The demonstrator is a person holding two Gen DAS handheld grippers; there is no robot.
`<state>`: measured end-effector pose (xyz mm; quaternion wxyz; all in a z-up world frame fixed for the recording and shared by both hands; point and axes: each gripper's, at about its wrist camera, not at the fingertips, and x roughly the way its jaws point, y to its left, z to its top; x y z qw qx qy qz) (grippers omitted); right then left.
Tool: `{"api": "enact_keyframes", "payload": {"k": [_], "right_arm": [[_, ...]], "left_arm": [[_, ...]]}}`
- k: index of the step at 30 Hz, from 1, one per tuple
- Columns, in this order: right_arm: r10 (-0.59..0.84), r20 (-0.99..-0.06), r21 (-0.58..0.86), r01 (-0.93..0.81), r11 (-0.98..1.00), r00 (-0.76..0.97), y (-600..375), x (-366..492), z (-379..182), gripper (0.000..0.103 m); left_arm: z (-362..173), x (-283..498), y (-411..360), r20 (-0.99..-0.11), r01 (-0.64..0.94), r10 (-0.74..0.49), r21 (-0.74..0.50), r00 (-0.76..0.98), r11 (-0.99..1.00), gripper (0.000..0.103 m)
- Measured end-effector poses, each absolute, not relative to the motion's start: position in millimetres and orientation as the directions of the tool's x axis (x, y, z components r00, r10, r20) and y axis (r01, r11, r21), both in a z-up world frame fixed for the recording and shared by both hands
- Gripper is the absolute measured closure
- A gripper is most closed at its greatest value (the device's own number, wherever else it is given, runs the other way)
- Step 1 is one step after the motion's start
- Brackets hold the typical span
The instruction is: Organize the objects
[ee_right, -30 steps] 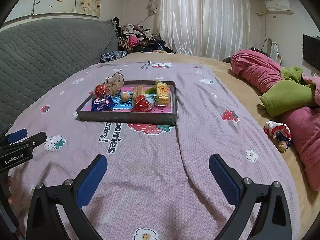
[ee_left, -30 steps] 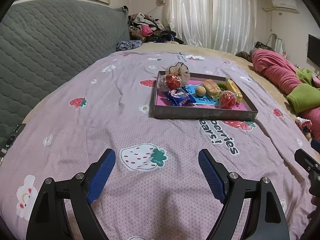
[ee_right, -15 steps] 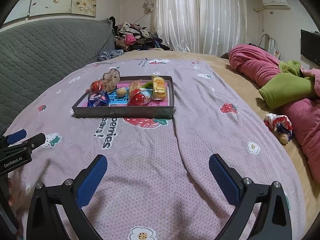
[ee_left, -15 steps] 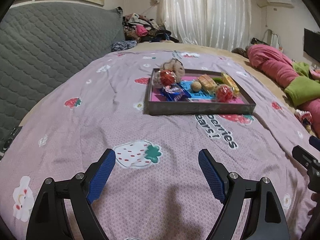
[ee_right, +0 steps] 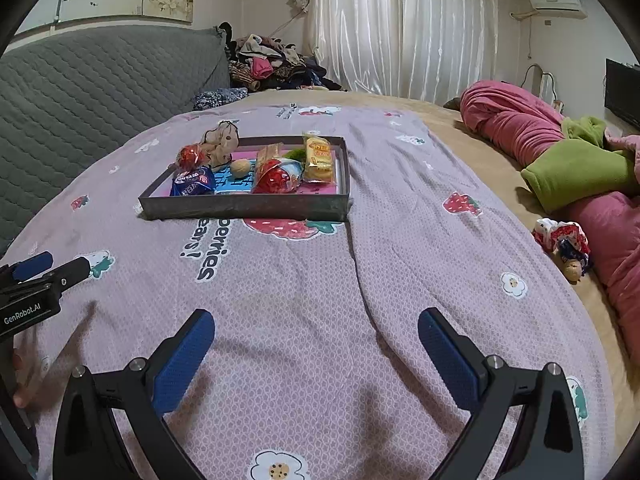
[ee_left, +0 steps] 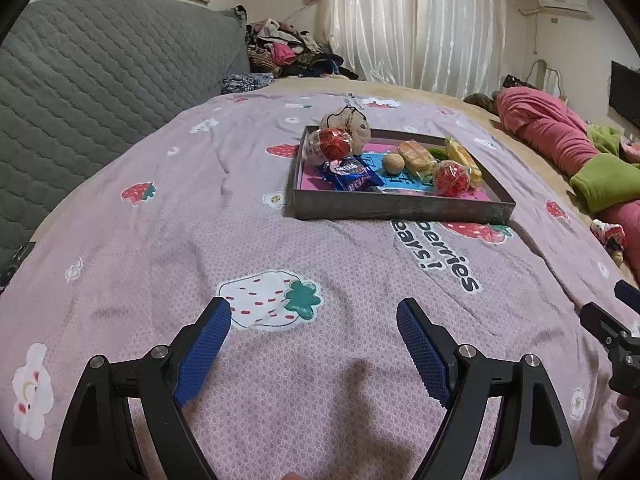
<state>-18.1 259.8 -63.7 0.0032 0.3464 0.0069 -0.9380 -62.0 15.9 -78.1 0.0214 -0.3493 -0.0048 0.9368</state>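
Bed with tray [ee_left: 400, 208] ahead of both claws.
Left claw [ee_left: 314, 344] and right claw [ee_right: 316, 356] are spread, empty; neither is clearly nearer.

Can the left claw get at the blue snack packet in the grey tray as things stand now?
Probably yes. The left claw is open and holds nothing, and only bare pink strawberry-print bedspread lies between it and the shallow grey tray. The blue snack packet lies near the front wall, uncovered.
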Motion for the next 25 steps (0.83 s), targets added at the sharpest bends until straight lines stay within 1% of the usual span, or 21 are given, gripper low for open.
{"api": "enact_keyframes", "payload": {"k": [14,20,25], "right_arm": [[0.008,-0.675,-0.019,0.006,-1.000,-0.738,260.9,-26.3,-78.2,0.000],[0.017,-0.685,-0.033,0.007,-0.999,-0.728,259.1,-30.1,-85.5,0.000],[0.023,-0.702,-0.030,-0.002,-1.000,-0.712,260.8,-33.3,-93.4,0.000]], "left_arm": [[-92.7,-74.2,21.6,-0.657,-0.048,0.036,0.000,-0.753,-0.999,0.017],[-100.0,-77.6,21.7,-0.654,-0.062,0.053,-0.010,-0.754,-0.998,0.017],[-104.7,-80.6,20.6,-0.668,-0.051,0.049,-0.016,-0.742,-0.999,0.017]]}}
